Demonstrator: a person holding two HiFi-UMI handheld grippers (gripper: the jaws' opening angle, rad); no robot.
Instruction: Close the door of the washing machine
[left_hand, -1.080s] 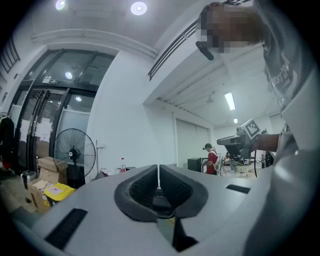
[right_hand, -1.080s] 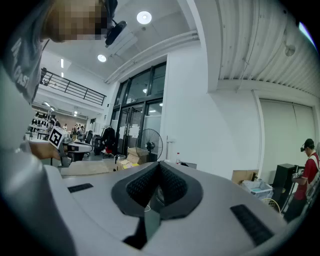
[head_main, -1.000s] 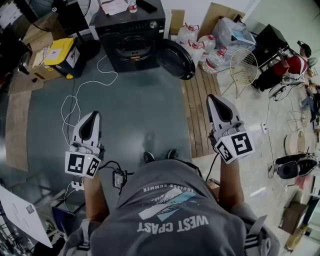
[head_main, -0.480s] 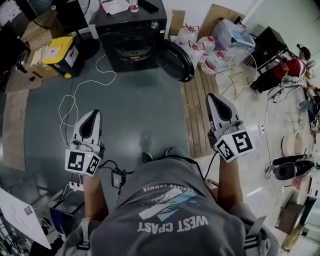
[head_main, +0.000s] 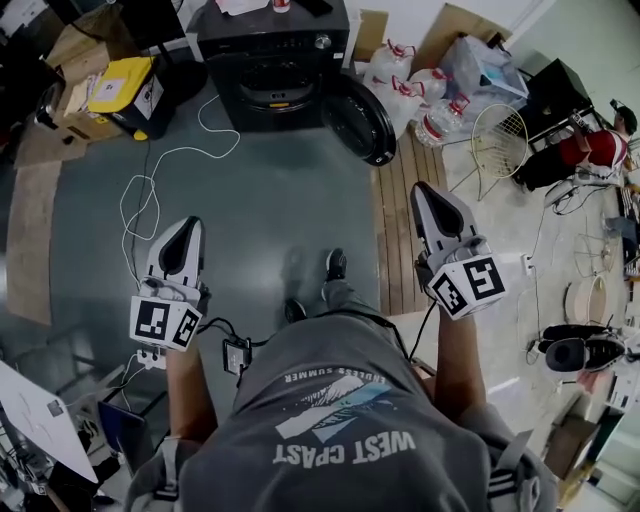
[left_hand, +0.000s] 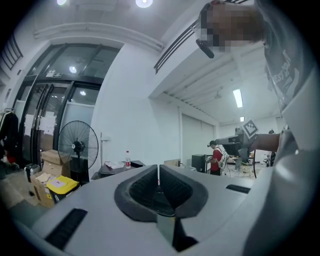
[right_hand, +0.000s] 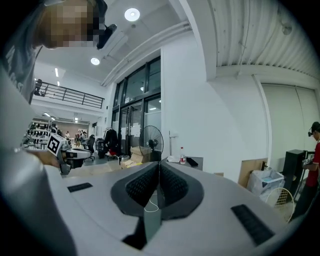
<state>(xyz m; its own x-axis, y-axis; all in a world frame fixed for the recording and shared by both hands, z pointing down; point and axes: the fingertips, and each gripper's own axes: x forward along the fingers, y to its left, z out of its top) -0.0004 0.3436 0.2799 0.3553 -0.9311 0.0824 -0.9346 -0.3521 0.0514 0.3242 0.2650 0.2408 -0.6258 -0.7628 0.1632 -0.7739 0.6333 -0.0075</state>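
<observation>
Washer (head_main: 272, 65) sits at the top of the head view: black, front-loading, w/ papers and a bottle (left_hand: 128, 159) on its lid. Its round door (head_main: 358, 118) is open, hanging off the washer's right front corner and swung out over the floor, just beside the near end of the wood strip (head_main: 398, 230).

Both grippers are held out in front of the person, well apart from the washer and touching none of it.

- Left gripper (head_main: 186, 226): over the grey floor at picture left, pointing twd the washer. Its own view shows the jaws pressed together, empty.
- Right gripper (head_main: 424, 192): over the wood strip, tip aimed roughly twd the door but well short of it. Jaws closed tight too, empty.

One shoe (head_main: 336, 263) is set fwd on the floor btwn the grippers. A white cable (head_main: 160, 170) loops across the floor from the washer's left side down past the left gripper. A yellow-lidded bin (head_main: 125, 90) stands left of the washer among cardboard boxes. Water jugs (head_main: 400, 85) cluster right of the door, a white wire frame (head_main: 498, 140) beyond them. A seated person in red (head_main: 595, 145) is at far right. A standing fan (left_hand: 77, 146) shows in both gripper views.
</observation>
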